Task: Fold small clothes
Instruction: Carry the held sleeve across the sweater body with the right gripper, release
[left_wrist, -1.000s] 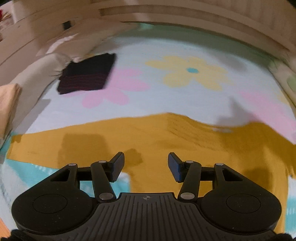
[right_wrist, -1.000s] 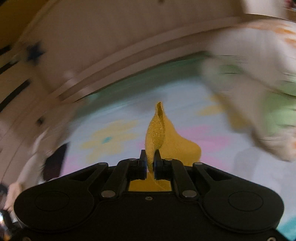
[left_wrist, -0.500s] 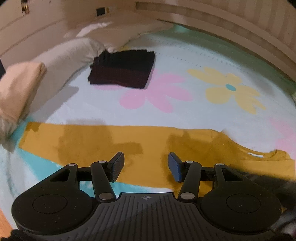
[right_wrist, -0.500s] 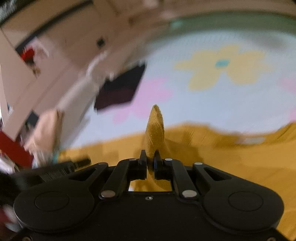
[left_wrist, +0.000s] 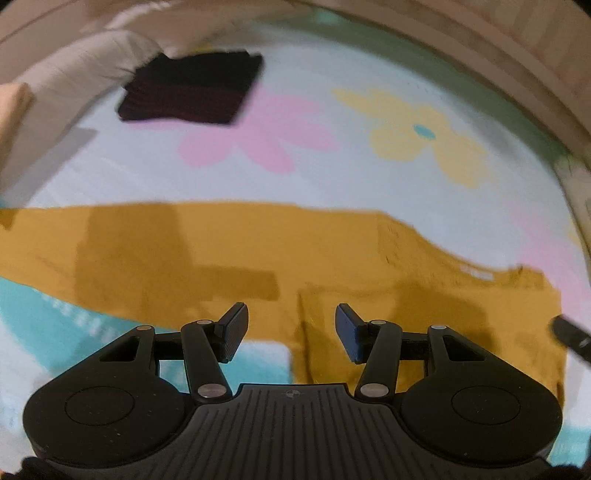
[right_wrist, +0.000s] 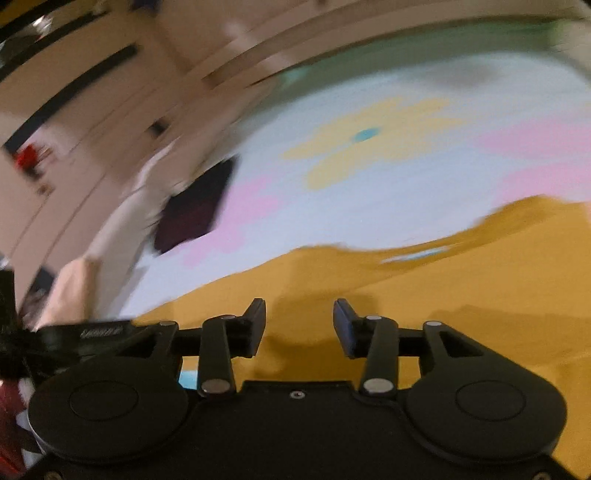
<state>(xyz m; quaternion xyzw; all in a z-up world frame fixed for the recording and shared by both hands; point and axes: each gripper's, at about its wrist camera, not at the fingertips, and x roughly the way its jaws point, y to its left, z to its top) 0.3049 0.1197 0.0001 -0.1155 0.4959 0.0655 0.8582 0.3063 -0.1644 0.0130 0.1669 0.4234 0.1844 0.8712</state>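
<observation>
Mustard shirt (left_wrist: 229, 251) flat on floral blanket (left_wrist: 369, 177)

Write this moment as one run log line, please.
left gripper: open, empty | right gripper: opening, empty | mustard-yellow cloth garment: flat on flowered bedsheet | dark folded garment: set aside

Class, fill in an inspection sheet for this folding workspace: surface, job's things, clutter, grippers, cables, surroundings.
Surface: pale blue flowered bedspread.
Job's things: mustard garment spread flat across the near part; dark folded garment farther back, apart from it.
Clutter: pale pillows at the far left edge.
Grippers: left gripper open, nothing between its fingers; right gripper jaws opening over the mustard garment, nothing between them.
Cables: nothing seen.
Surroundings: beige slatted bed frame behind; the rest blurred.
</observation>
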